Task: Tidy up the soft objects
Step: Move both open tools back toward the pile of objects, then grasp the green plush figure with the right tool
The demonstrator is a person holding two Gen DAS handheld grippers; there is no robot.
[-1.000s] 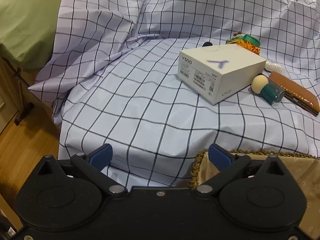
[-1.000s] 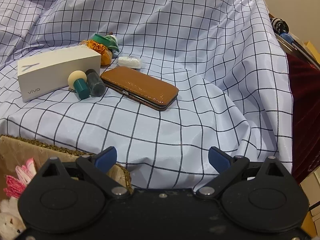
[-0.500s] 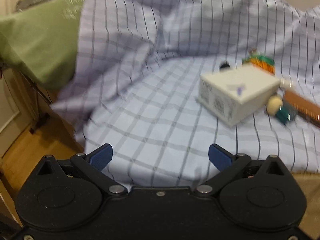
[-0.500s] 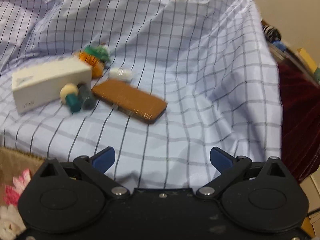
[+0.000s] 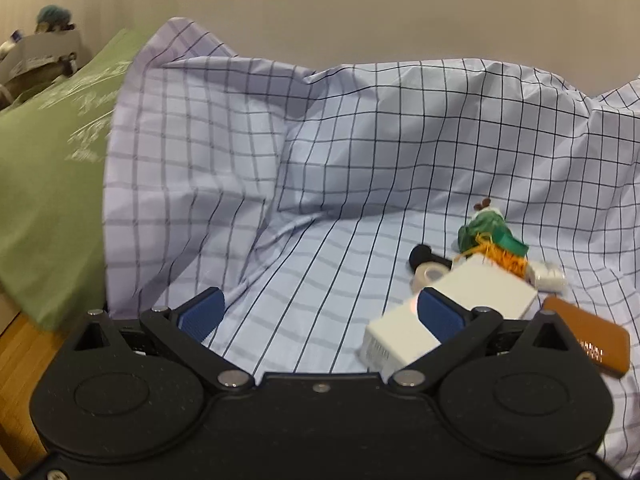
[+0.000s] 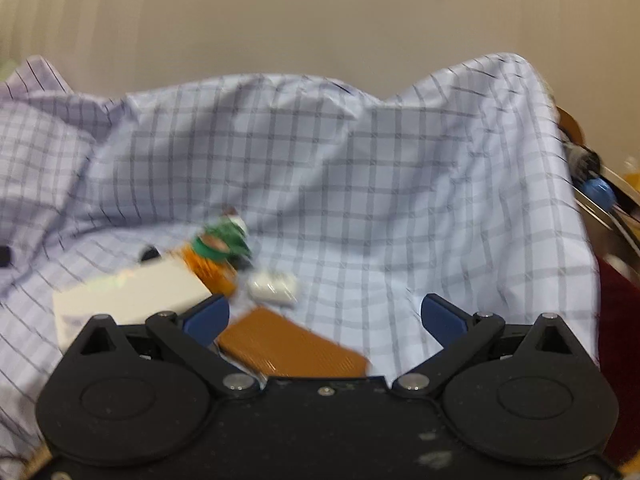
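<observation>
On the checked sheet [image 5: 320, 184] | green-orange soft toy [image 5: 494, 240] lying, blurred | left tongs [image 5: 320, 314], right tongs [image 6: 325, 318] wide open, empty

The right gripper [image 6: 325, 318] hangs with its jaws wide apart and nothing between them, above a checked cloth [image 6: 360, 184]. A brown case [image 6: 292, 346] lies just beyond it. Left of the case sits a white box [image 6: 128, 296]; behind it, a small white thing [image 6: 273, 287] and a green-and-orange toy [image 6: 218, 250], all blurred.

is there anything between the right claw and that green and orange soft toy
Yes. In the right wrist view the brown case lies just ahead of the open right claw, with the small white item beyond it, and the green and orange soft toy behind them beside the white box.
</observation>
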